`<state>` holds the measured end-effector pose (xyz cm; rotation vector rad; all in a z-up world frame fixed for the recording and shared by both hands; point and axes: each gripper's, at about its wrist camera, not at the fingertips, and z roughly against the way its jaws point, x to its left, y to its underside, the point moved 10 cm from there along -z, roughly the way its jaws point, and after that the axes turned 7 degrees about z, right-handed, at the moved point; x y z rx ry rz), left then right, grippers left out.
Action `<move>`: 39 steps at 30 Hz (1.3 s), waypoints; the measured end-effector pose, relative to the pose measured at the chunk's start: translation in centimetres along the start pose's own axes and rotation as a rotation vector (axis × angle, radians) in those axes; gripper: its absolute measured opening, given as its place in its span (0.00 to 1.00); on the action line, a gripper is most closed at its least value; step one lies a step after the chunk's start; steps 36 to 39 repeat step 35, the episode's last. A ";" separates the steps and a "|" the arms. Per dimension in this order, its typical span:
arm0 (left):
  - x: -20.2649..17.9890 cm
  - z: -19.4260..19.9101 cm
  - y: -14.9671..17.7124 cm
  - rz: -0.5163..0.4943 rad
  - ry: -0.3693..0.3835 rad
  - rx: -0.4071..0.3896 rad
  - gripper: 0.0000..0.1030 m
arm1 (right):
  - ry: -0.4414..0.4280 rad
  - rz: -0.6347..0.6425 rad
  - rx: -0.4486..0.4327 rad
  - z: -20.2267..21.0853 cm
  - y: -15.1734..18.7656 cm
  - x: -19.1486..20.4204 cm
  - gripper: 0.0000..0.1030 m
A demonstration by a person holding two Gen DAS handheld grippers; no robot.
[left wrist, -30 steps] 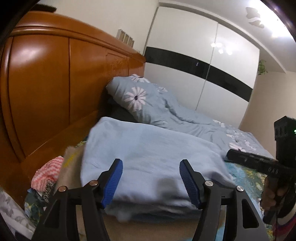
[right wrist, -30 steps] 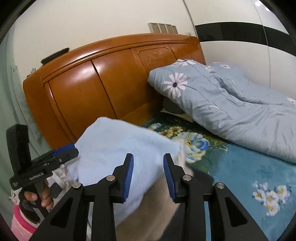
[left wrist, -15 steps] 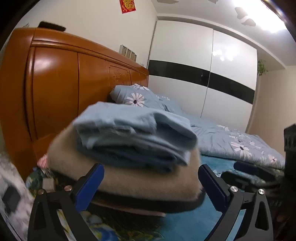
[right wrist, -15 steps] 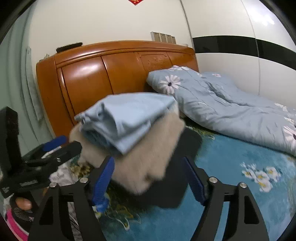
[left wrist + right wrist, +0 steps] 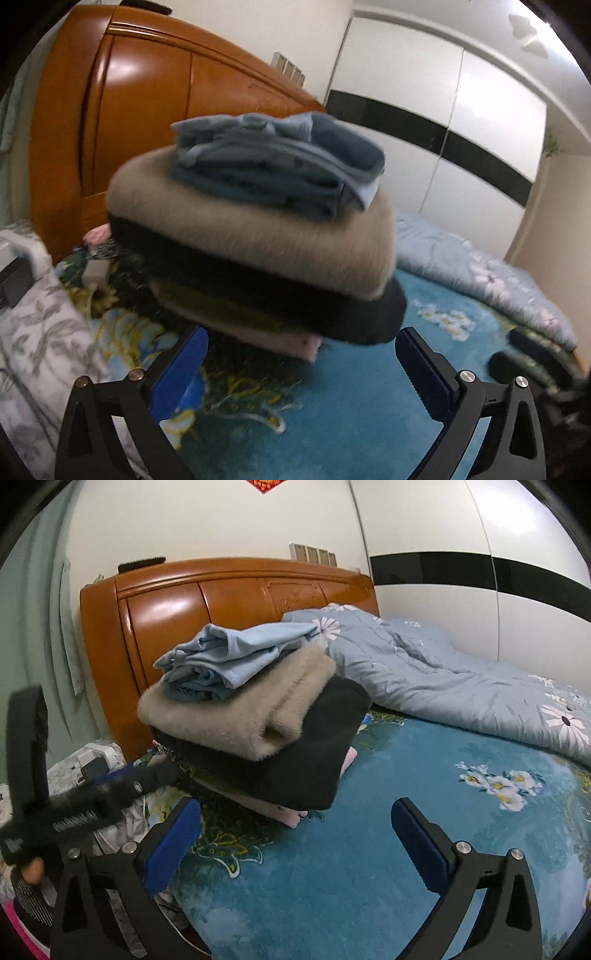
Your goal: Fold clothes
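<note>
Nothing legible in either view. Only a short line of white lettering (image 5: pixel 74 818) along the black body of the left gripper (image 5: pixel 147 773), seen from the right wrist and too blurred to read as letters or a brand. On the wall (image 5: pixel 207 524) above the headboard (image 5: pixel 229 590), a red hanging (image 5: pixel 264 483), cut off at the top edge, with any characters on it impossible to make out.

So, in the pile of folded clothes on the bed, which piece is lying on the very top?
The light blue folded garment is on top. It lies on the fluffy beige piece, which rests on the black one; pale pink fabric shows at the bottom.
</note>
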<state>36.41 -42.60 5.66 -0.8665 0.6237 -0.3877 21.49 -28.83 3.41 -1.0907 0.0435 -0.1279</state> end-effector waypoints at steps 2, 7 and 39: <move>0.3 0.2 0.8 -0.012 -0.026 0.009 1.00 | 0.010 -0.002 -0.015 0.6 0.3 -0.3 1.00; 1.2 0.7 2.9 -0.040 -0.089 0.032 1.00 | 0.004 -0.005 0.001 0.9 1.7 -1.0 1.00; 3.5 1.7 7.0 -0.070 -0.268 0.079 1.00 | 0.003 0.057 0.075 0.4 4.9 -0.1 1.00</move>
